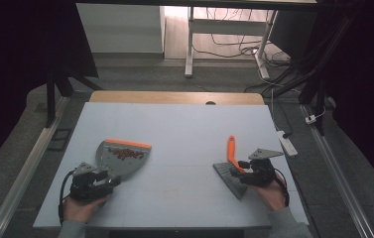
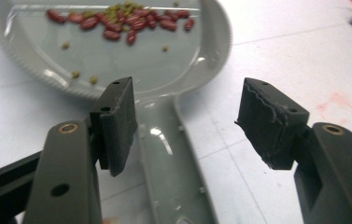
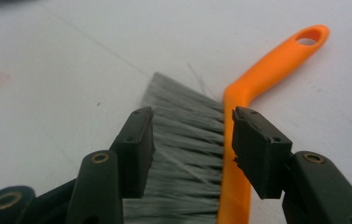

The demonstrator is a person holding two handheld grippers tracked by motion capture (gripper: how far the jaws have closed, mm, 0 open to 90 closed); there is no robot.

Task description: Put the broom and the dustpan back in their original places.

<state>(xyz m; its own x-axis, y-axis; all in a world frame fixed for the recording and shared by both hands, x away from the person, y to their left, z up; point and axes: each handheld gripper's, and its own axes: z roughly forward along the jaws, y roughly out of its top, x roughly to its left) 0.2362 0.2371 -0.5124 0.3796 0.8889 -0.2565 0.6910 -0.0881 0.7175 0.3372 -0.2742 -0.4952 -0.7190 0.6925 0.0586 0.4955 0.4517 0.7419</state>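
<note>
Beans (image 1: 124, 155) lie swept into the dustpan (image 1: 120, 159) near the table's (image 1: 184, 129) left edge — your left gripper (image 2: 187, 126) and right gripper (image 3: 193, 149) stand released around dustpan handle and brush (image 1: 232, 166); only withdrawing remains.

Dim surroundings, soft close-up focus

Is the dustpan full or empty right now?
Partly filled. The dustpan lies flat on the table with red beans and a few small greenish bits gathered near its front edge; most of its floor is bare.
</note>
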